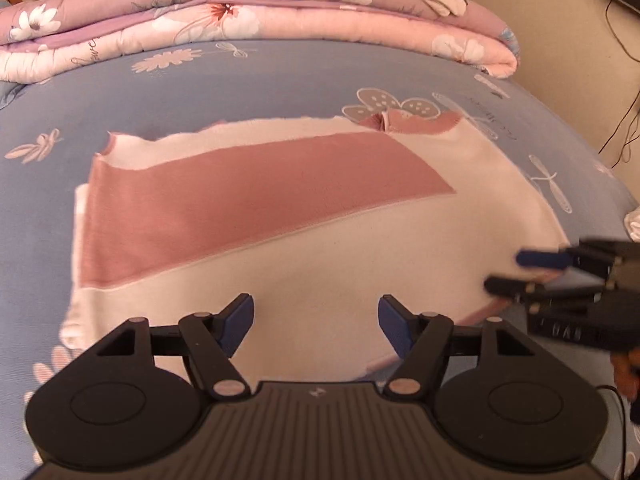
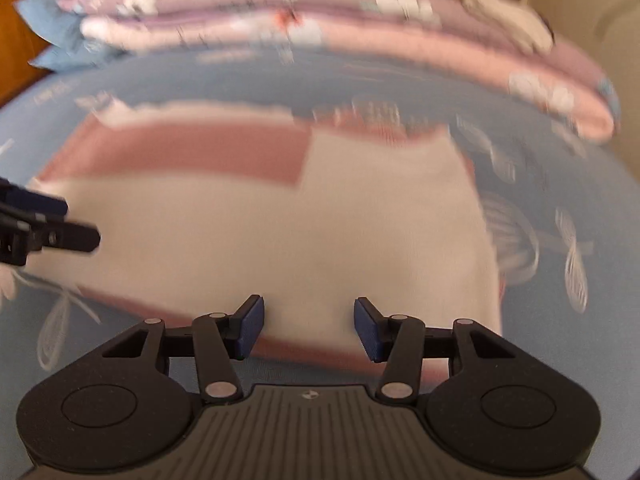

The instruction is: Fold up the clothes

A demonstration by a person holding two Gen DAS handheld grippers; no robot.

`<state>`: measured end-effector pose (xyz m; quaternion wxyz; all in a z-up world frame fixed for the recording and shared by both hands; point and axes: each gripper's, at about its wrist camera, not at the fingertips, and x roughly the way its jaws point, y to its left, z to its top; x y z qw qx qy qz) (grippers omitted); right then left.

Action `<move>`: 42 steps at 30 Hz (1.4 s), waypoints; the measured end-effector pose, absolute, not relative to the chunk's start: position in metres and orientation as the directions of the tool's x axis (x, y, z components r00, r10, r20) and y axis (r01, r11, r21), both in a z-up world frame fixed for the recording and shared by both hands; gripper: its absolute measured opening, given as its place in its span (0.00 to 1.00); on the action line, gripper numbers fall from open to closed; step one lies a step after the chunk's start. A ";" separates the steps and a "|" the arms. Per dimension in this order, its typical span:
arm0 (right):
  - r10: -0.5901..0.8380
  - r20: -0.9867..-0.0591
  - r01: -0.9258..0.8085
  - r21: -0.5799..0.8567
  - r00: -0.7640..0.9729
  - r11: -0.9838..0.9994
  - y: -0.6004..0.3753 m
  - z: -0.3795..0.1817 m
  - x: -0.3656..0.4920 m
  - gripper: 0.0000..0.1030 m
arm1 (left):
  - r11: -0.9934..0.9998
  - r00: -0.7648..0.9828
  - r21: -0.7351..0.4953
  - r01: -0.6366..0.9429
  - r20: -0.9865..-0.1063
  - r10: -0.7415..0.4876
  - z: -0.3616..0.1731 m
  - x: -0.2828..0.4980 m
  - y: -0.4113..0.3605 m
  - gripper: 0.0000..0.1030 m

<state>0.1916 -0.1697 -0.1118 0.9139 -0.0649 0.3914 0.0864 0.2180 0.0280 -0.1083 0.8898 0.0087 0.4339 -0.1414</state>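
Left gripper [image 1: 316, 326] spread wide, empty, poised over the near white part of a pink-and-white garment [image 1: 280, 240] lying flat ahead on a blue floral bedsheet [image 1: 200, 92]. Right gripper [image 2: 309, 328] likewise parted, empty, above the garment's near edge. Folded floral quilt [image 1: 248, 20] beyond.

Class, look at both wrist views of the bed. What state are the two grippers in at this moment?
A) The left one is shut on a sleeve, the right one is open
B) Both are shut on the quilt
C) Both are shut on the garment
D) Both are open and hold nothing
D: the left gripper and the right gripper each show a wide gap between the fingers, with the pink and white garment lying flat on the blue bedsheet.
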 end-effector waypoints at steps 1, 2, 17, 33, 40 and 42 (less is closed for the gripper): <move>0.118 -0.725 -0.206 -0.034 0.679 0.978 -0.173 -0.112 0.189 0.54 | 0.964 0.575 -0.095 0.250 -0.786 -0.227 -0.116 0.219 0.024 0.67; 0.129 -0.723 -0.204 -0.017 0.678 0.979 -0.177 -0.113 0.186 0.54 | 0.965 0.579 -0.073 0.251 -0.788 -0.210 -0.121 0.217 0.019 0.68; 0.011 -0.633 0.134 0.181 0.774 0.974 -0.283 -0.117 0.106 0.66 | 0.911 0.541 -0.053 0.408 -0.790 -0.288 -0.117 0.211 -0.061 0.71; 0.131 -0.707 -0.131 0.055 0.695 0.990 -0.245 -0.120 0.097 0.78 | 0.870 0.443 0.110 0.481 -0.886 -0.133 -0.065 0.312 -0.171 0.72; 0.162 -0.718 -0.135 0.095 0.677 0.986 -0.255 -0.118 0.095 0.80 | 0.820 0.389 0.207 0.534 -0.921 -0.021 -0.091 0.352 -0.224 0.73; 0.171 -0.720 -0.136 0.106 0.672 0.985 -0.257 -0.117 0.094 0.80 | 0.836 0.369 0.186 0.516 -0.929 -0.021 -0.101 0.354 -0.222 0.73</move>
